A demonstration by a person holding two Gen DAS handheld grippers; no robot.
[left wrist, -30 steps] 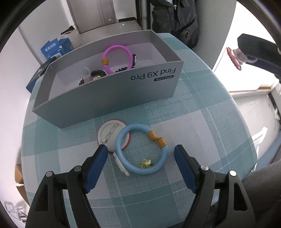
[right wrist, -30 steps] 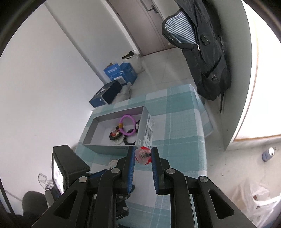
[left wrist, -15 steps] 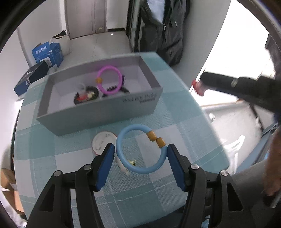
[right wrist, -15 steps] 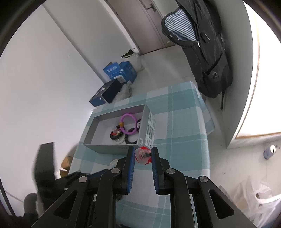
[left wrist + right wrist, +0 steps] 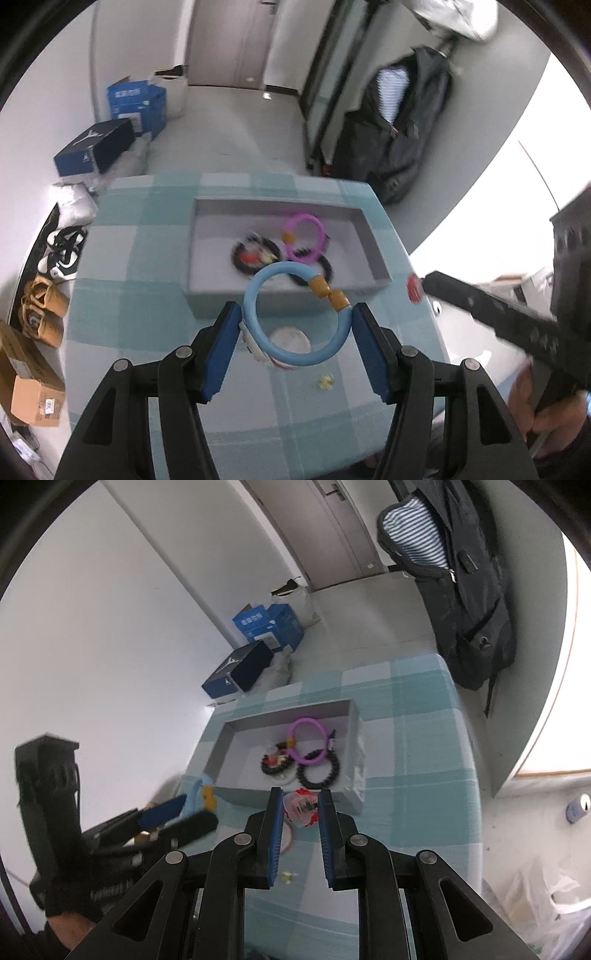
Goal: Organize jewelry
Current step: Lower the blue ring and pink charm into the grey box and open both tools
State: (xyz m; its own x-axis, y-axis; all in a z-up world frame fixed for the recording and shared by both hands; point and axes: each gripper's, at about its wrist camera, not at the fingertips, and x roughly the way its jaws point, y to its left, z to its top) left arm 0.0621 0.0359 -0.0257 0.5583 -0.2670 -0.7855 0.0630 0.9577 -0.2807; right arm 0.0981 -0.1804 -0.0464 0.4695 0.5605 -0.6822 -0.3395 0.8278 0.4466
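My left gripper (image 5: 295, 325) is shut on a light blue bracelet (image 5: 266, 347) with two amber beads and holds it in the air above the checked table, in front of the grey box (image 5: 280, 291). The box holds a purple bracelet (image 5: 305, 239) and black bead bracelets (image 5: 255, 254). A white round badge (image 5: 290, 339) and a small yellow flower charm (image 5: 325, 382) lie on the cloth below. My right gripper (image 5: 300, 808) is shut on a clear and red brooch (image 5: 301, 808), raised in front of the box (image 5: 288, 794). The left gripper (image 5: 177, 812) shows at left in the right wrist view.
The table has a teal checked cloth (image 5: 147, 332) with edges close on all sides. Blue boxes (image 5: 133, 99), shoes (image 5: 62, 254) and cardboard boxes (image 5: 29, 391) lie on the floor at left. A dark backpack (image 5: 399, 122) hangs at the back right.
My left gripper has closed on the blue bracelet and lifted it off the table, leaving the flower charm behind. My right gripper keeps the brooch and has moved closer to the box.
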